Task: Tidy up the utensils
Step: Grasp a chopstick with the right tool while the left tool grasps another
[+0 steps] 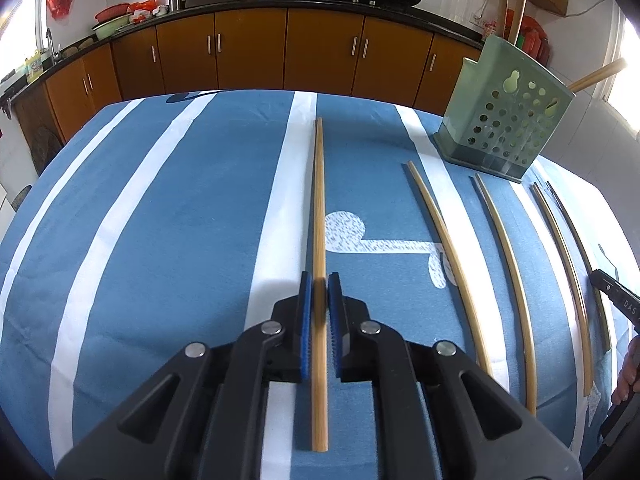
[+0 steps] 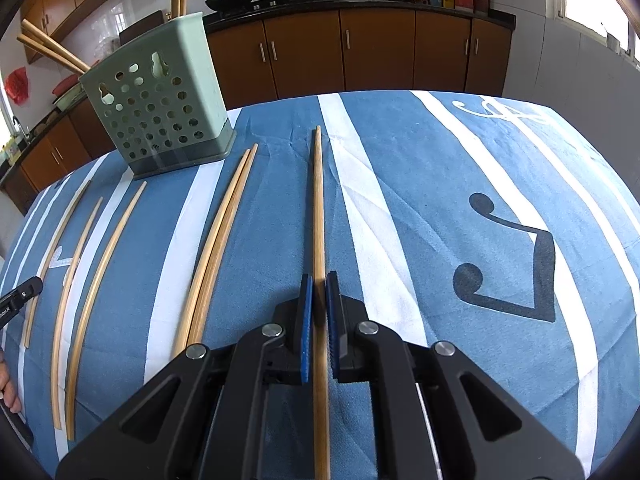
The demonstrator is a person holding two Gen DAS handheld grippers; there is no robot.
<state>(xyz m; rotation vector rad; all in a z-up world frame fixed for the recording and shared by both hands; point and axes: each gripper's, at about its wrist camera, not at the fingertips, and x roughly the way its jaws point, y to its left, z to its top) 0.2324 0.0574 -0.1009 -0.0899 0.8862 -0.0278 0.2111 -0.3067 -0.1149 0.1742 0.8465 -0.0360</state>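
In the left wrist view my left gripper (image 1: 319,280) is shut on a wooden chopstick (image 1: 319,200) that lies lengthwise on the blue striped cloth (image 1: 160,240). In the right wrist view my right gripper (image 2: 319,278) is shut on another wooden chopstick (image 2: 318,200), its tip pointing away. Several more chopsticks (image 1: 452,264) lie in a row between the two grippers; a touching pair (image 2: 218,240) lies just left of my right gripper. The green perforated utensil holder (image 1: 504,120) stands at the far side (image 2: 160,108) with several chopsticks in it.
The table ends at its far edge (image 1: 280,94) before brown kitchen cabinets (image 1: 320,48). The tip of the other gripper shows at the right edge (image 1: 616,292) and at the left edge (image 2: 20,292). A hand shows at the lower left (image 2: 8,392).
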